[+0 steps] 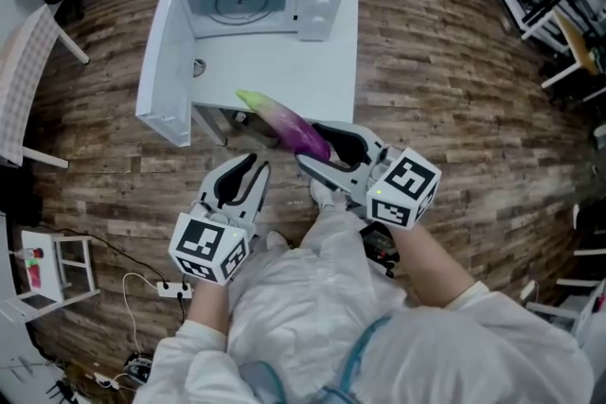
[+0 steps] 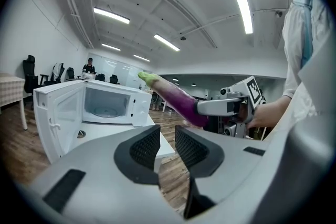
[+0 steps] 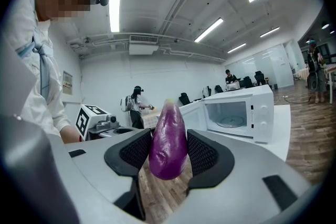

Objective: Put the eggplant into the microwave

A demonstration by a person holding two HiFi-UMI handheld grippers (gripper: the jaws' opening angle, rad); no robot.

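A purple eggplant [image 1: 289,126] with a green stem juts from my right gripper [image 1: 320,153], whose jaws are shut on its thick end; in the right gripper view the eggplant [image 3: 168,141] fills the gap between the pads. It hangs over the near edge of the white table [image 1: 284,71]. The white microwave [image 1: 260,3] stands at the table's far side, door [image 1: 163,61] swung open to the left, its glass turntable bare. My left gripper [image 1: 248,167] hovers beside the right one, left of the eggplant, open with a narrow gap and nothing between its pads [image 2: 143,149].
Wooden floor lies all round the table. A checked table [image 1: 24,80] and a small white stand [image 1: 43,274] sit at the left, with a power strip [image 1: 175,290] and cables on the floor. Desks and chairs line the upper right. People stand far back in the room.
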